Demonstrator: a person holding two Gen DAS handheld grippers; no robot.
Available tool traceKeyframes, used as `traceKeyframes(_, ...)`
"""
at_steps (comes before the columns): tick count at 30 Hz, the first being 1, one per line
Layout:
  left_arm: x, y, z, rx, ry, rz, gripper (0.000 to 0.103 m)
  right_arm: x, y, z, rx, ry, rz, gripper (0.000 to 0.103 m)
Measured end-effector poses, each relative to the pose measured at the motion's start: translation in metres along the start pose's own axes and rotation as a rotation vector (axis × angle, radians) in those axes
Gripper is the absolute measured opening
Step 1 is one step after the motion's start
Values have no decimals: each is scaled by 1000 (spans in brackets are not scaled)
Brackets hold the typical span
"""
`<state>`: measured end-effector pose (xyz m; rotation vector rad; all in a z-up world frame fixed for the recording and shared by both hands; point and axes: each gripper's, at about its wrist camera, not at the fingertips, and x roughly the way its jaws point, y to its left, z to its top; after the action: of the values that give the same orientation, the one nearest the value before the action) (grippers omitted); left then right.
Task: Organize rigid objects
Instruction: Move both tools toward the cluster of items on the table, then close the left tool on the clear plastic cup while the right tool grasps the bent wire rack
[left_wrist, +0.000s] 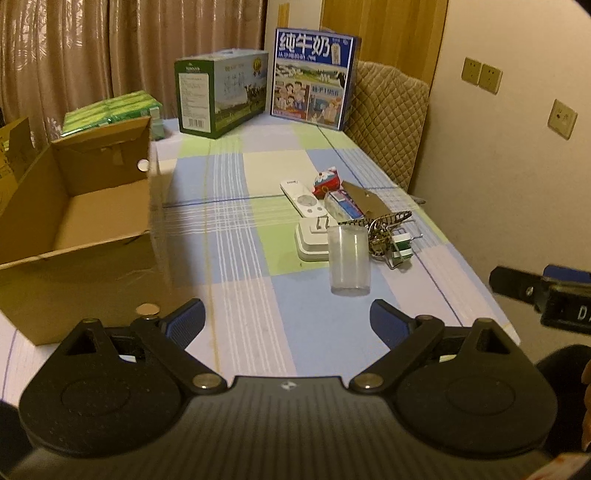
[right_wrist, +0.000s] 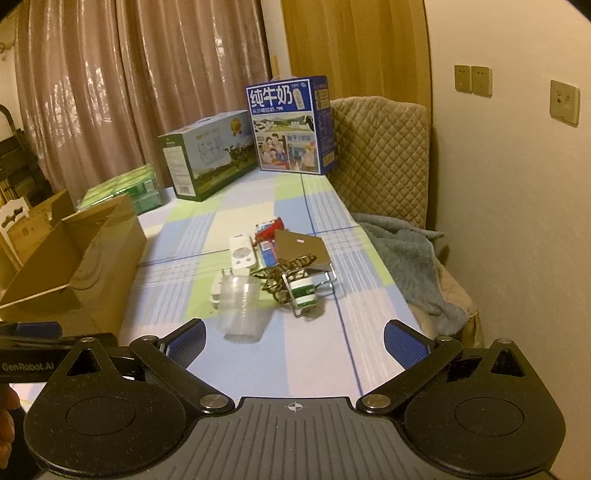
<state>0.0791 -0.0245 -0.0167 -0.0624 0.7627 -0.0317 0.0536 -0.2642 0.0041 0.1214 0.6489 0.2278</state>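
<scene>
Two grippers, left gripper (left_wrist: 287, 317) and right gripper (right_wrist: 294, 338), hover jaws apart, empty, near the clear plastic cup (left_wrist: 348, 260), cardboard box (left_wrist: 74, 206) beyond.

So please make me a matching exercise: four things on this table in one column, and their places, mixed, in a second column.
1. clear plastic cup
2. open brown cardboard box
3. blue milk carton box
4. white remote control

a. far end of the table, upright
b. left side of the table
c. nearest the left gripper
d. lying flat behind the cup

Pairs: 1-c, 2-b, 3-a, 4-d
</scene>
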Motion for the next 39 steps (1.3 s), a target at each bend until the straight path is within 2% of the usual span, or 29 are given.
traceKeyframes(4, 25, -6, 5, 16, 11, -9, 90, 23, -13, 7, 0, 6, -3, 99)
traceKeyframes(6, 36, -9, 8, 18, 12, -15, 90, 36, -17, 11, -5, 16, 7, 89)
traceKeyframes(11, 63, -13, 17, 20, 11, -26, 90, 69, -27, 19, -30, 35, 28, 78)
traceKeyframes(24, 126, -34, 30, 84, 23, -74, 76, 141, -42, 28, -50, 88, 74, 45)
traceKeyframes(30, 147, -40, 28, 100, 32, -93, 70, 161, -44, 29, -56, 118, 89, 36)
traceKeyframes(35, 161, -45, 28, 109, 40, -112, 64, 168, -48, 26, -44, 144, 85, 36)
traceKeyframes(39, 167, -51, 27, 132, 42, -126, 53, 170, -49, 25, -34, 150, 90, 35)
